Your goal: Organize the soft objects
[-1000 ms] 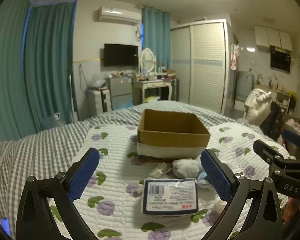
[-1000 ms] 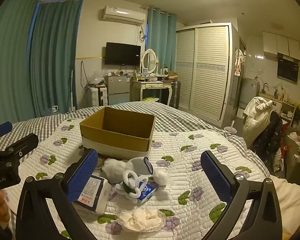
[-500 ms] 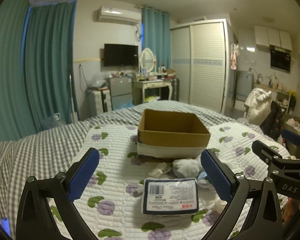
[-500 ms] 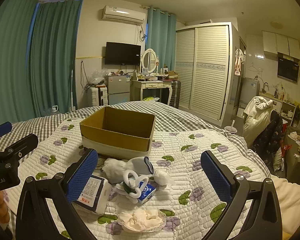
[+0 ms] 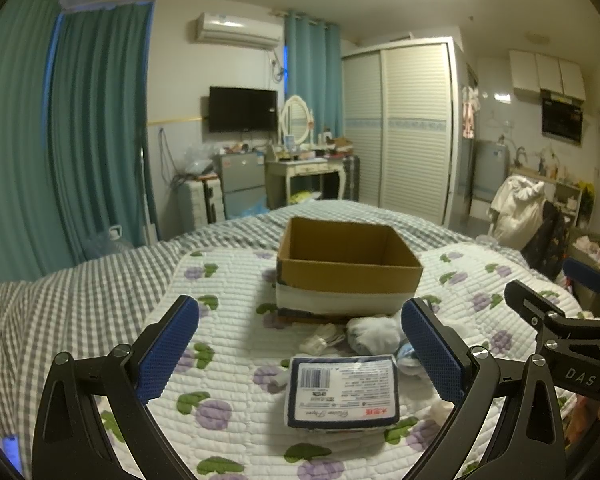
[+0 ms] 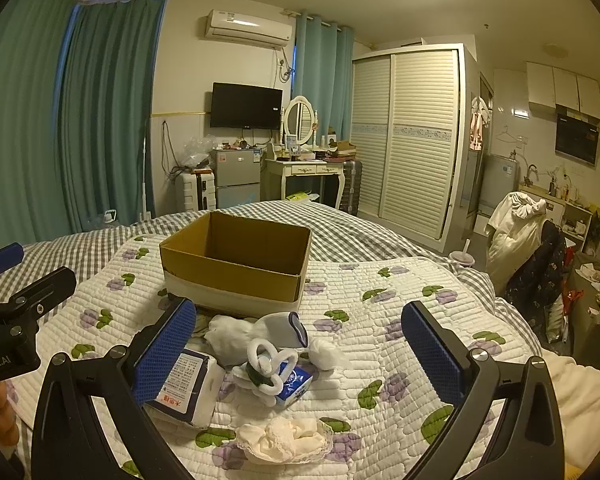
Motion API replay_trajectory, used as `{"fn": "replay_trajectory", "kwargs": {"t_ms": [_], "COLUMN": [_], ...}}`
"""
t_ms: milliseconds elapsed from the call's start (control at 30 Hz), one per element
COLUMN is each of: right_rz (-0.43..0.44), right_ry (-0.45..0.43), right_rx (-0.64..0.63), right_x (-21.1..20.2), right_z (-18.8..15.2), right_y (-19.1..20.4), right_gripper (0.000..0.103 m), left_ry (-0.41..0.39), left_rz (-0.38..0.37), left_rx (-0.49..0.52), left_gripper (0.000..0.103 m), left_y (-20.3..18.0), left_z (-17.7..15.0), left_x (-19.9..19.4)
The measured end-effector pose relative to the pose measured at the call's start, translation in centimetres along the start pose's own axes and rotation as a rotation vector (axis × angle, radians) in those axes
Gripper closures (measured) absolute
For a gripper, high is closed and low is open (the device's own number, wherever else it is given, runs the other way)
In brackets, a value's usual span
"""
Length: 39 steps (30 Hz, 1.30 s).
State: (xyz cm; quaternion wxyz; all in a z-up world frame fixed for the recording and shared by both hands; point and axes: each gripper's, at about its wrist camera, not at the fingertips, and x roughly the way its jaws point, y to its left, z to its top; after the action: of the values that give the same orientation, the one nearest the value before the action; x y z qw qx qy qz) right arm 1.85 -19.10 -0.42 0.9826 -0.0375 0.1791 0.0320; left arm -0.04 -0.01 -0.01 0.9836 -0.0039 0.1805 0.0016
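Both jaws spread, left gripper (image 5: 300, 344) "Robot.AI", right gripper (image 6: 299, 344) "DAS", barcoded tissue pack (image 5: 342, 390)

"das" on the right claw (image 5: 572, 364) — "robot.ai" on the left claw (image 6: 4, 344).

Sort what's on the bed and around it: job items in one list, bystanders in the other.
Job: cardboard box, tissue pack, white socks, lace cloth, small blue carton.

Bystanders: TV, vanity mirror, wardrobe, air conditioner.
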Motion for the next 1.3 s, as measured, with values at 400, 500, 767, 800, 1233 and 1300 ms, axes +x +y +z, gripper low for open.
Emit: {"fn": "replay_trajectory", "kwargs": {"t_ms": [400, 500, 767, 800, 1233, 1300], "right_rz": [0.002, 0.003, 0.002, 0.002, 0.013, 0.018], "right_ry": [0.006, 0.007, 0.006, 0.005, -0.015, -0.017], "right_rx": [0.002, 0.002, 0.002, 0.002, -0.020, -0.029], "right_x": [0.2, -0.1, 0.0, 0.0, -1.7, -2.3], "right_z": [-0.4, -0.4, -0.3, -0.4, 0.5, 0.6], "right_y": [0.1, 0.1, 0.1, 0.1, 0.0, -0.1], "right_gripper": [0.000, 0.000, 0.000, 0.000, 0.000, 0.000], "left_ry": [0.004, 0.003, 0.003, 0.003, -0.013, -0.010], "left_rz": [0.002, 0.002, 0.002, 0.001, -0.010, -0.012], "left_rx": [0.000, 0.000, 0.000, 0.000, 0.001, 0.003], "left_gripper": [0.000, 0.000, 0.000, 0.000, 0.000, 0.000], "left_y": [0.1, 0.1, 0.1, 0.1, -0.2, -0.2], "left_z": [-0.1, -0.2, -0.2, -0.2, 0.6, 0.6], "left_x": [0.0, 0.0, 0.1, 0.1, -1.2, -1.7]}}
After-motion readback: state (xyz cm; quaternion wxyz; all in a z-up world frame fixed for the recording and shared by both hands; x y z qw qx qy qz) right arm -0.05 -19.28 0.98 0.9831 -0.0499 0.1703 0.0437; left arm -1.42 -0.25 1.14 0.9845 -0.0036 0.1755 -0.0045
